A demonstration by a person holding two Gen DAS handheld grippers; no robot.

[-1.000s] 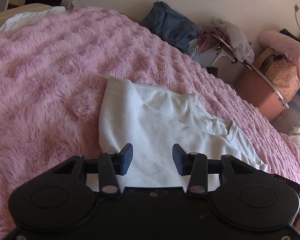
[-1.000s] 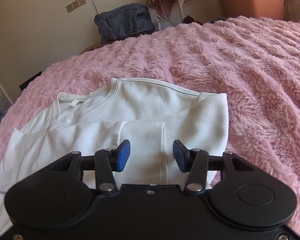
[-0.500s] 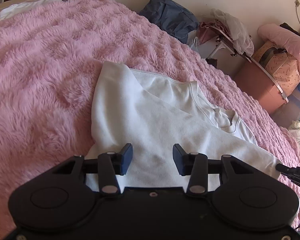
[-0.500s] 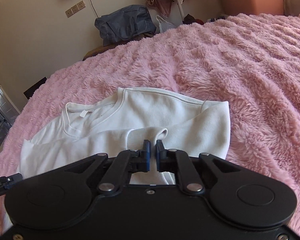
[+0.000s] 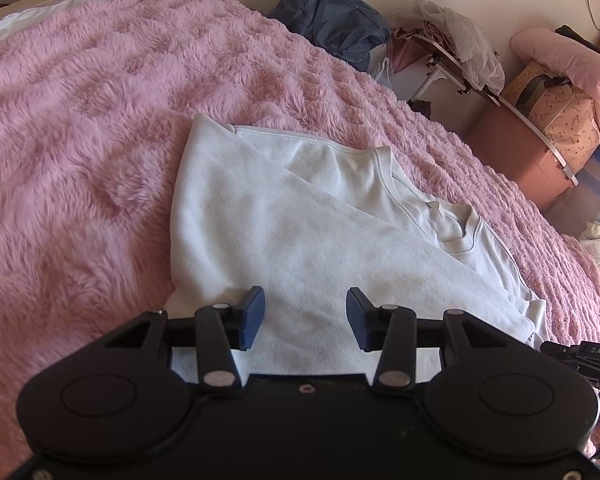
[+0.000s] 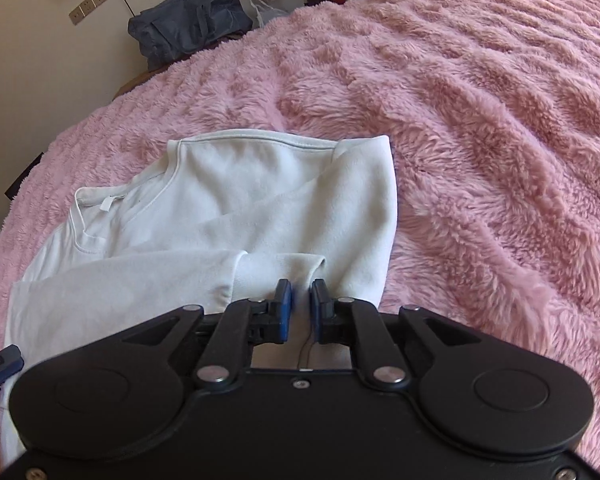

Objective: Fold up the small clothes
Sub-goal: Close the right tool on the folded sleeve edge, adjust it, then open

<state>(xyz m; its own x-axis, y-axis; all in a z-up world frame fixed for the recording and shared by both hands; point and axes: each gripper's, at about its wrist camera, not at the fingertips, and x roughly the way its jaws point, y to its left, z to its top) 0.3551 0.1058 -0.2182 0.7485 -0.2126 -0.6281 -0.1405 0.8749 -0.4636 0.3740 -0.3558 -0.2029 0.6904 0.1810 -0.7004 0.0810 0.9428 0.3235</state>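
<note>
A small white long-sleeved top (image 5: 300, 232) lies on the pink fluffy blanket (image 5: 80, 120), sleeves folded in over the body, neckline to the far side. My left gripper (image 5: 305, 316) is open and empty, hovering over the near part of the top. In the right wrist view the top (image 6: 236, 208) lies ahead with its collar at left. My right gripper (image 6: 301, 310) is shut on a pinch of the top's white fabric near the sleeve cuff, which rises in a small fold between the blue pads (image 6: 284, 308). The left gripper's tip (image 6: 0, 360) shows at the left edge.
The blanket (image 6: 480, 140) spreads wide to the right. Beyond the bed stand a dark blue bag (image 5: 332, 20), a rack with clothes (image 5: 452, 48), a brown storage box (image 5: 528, 148) and pink bedding (image 5: 564, 56). A white pillow (image 5: 32, 20) lies far left.
My right gripper closed on the fabric near the cuff and has drawn it toward me. My left gripper stayed open and drifted slightly closer over the top.
</note>
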